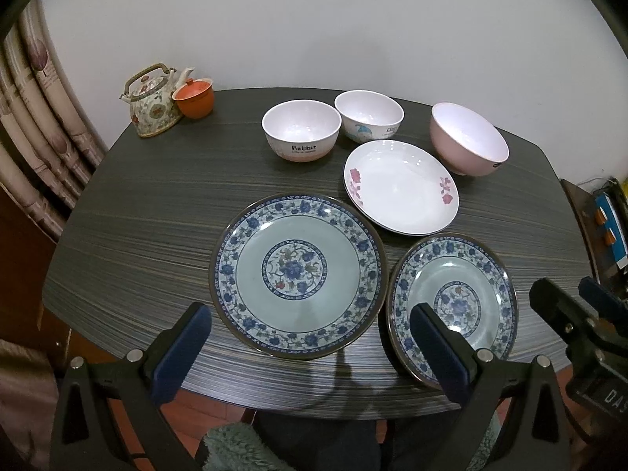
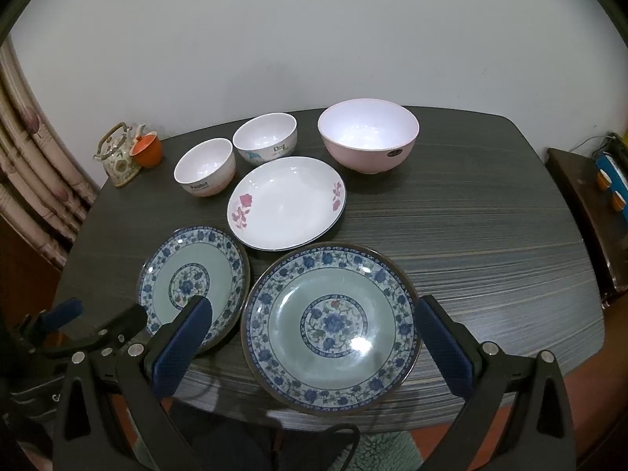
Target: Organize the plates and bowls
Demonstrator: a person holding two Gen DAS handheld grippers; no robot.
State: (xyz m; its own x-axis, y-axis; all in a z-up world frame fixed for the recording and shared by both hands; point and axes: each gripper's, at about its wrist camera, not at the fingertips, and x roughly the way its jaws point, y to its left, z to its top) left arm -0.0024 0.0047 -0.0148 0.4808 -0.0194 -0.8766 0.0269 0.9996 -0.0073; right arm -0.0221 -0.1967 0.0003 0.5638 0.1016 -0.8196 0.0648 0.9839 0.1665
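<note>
On the dark wood-grain table (image 1: 129, 235), seen from the left wrist camera and reading left to right, a floral teapot (image 1: 151, 104) with a hoop handle stood at about ten o'clock near the far edge, with a lidded orange cup (image 1: 194, 98) touching or just beside it on its right. Next came a white bowl lettered "Rabbit" (image 1: 300, 131) at twelve o'clock, then a second white bowl with a blue figure (image 1: 369, 115) just beside it, and a pink bowl (image 1: 467, 145) at two o'clock, all upright. In front of the two white bowls lay a white plate with pink flowers (image 1: 400, 188). Nearer the front edge lay a large blue-and-white floral plate (image 1: 298, 274) at the centre, and a smaller plate of the same pattern (image 1: 467, 286) at four o'clock, its rim just beside the large one and close under the white plate. The left gripper (image 1: 310, 347) hung over the table's front edge at six o'clock with its blue-padded fingers (image 1: 184, 349) wide apart and nothing between them, the large plate lying just beyond. In the right wrist view the right gripper (image 2: 314, 349) hovered likewise, fingers (image 2: 443, 349) spread wide and unladen, flanking a blue-and-white plate below without clearly touching it. At the far right a dark side cabinet (image 1: 581, 212) stood beside the table
</note>
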